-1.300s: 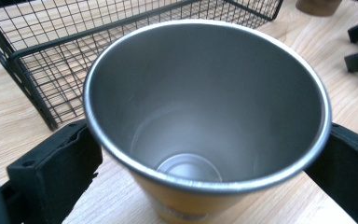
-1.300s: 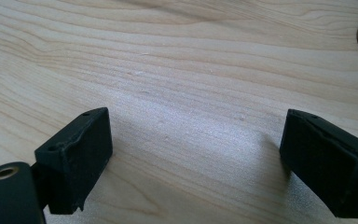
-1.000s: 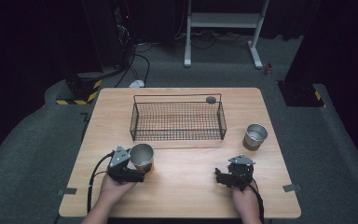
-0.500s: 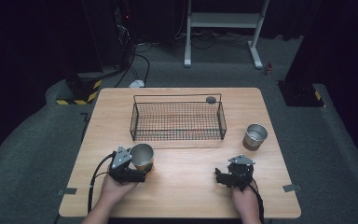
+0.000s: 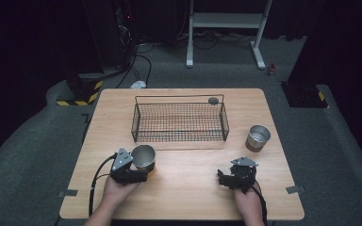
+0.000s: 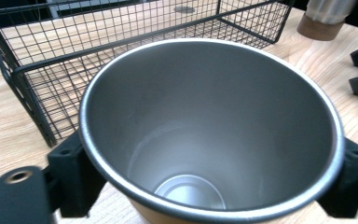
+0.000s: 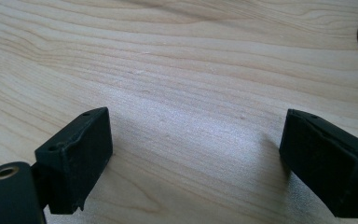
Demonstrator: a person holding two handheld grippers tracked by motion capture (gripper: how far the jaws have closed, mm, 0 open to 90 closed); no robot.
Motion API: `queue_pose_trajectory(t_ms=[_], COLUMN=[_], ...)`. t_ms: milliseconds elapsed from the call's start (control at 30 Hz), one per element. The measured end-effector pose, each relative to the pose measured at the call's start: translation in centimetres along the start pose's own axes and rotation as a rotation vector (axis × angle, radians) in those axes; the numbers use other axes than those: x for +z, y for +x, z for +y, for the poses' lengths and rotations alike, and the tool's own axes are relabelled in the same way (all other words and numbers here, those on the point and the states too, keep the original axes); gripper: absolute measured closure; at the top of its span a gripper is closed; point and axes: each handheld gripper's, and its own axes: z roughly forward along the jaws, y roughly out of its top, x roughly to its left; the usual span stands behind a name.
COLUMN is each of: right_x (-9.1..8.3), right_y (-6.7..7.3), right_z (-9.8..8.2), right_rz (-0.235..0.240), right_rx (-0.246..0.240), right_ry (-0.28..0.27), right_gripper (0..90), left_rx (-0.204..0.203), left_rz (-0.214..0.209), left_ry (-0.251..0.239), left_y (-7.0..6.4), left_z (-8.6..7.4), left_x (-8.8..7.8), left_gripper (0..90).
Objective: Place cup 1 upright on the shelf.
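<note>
Since the earlier frames little has shifted on the surface (image 5: 184,165): both hands rest in the same places near its front edge, and the one change is at the left gripper (image 5: 139,170), whose jaws have just been closing around the near steel cup (image 5: 143,157). That cup now stands between the 2 black jaws, and in the left gripper view its wide rim (image 6: 212,130) is flanked by a jaw pad pressed against the wall on either side, so the grip looks clenched on the cup. The cup is upright, open end up and nothing inside, on the surface just in front of the wire basket (image 5: 179,123), near the basket's front left corner and apart from it. The left hand (image 5: 115,193) holds the gripper low, pointing across toward the right. The right gripper (image 5: 224,179) sits at the front right of the surface, held by the right hand (image 5: 247,203), and points left toward the middle. In the right gripper view its 2 jaws stand wide apart over bare wood, gripping nothing. A 2nd steel cup (image 5: 257,137) stands upright to the right of the basket, well clear of both grippers. A small dark round object (image 5: 213,100) sits at the basket's back right corner.
</note>
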Motion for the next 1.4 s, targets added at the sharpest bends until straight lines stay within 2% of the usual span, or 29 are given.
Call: queue_pose_trajectory(t_ms=[367, 433, 600, 833, 1200, 1400], right_x=[-0.2, -0.4, -0.8, -0.8, -0.8, -0.8], right_y=[-0.1, -0.3, -1.2, -1.2, -1.3, -1.3], right_z=[-0.2, -0.2, -0.6, -0.8, -0.8, -0.8], right_rz=[0.000, 0.012, -0.004, -0.006, -0.002, -0.001], right_rx=[0.003, -0.010, 0.005, 0.007, -0.004, -0.002], right_ry=[0.005, 0.019, 0.010, 0.001, -0.001, 0.000], right_gripper=[9.4, 9.5, 9.7, 9.5, 9.5, 9.5], left_rx=[-0.001, -0.007, -0.003, -0.014, -0.014, 0.005], left_rz=[-0.001, -0.003, 0.000, -0.001, -0.018, -0.008], left_ry=[-0.007, -0.007, -0.009, -0.032, -0.043, -0.042], left_y=[-0.1, -0.1, 0.0, 0.1, 0.1, 0.1], left_z=[-0.2, -0.2, -0.2, 0.0, -0.1, -0.1], left_x=[-0.1, -0.2, -0.3, -0.9, -1.1, -1.1], left_gripper=[14.4, 14.5, 14.6, 14.6, 14.7, 14.7])
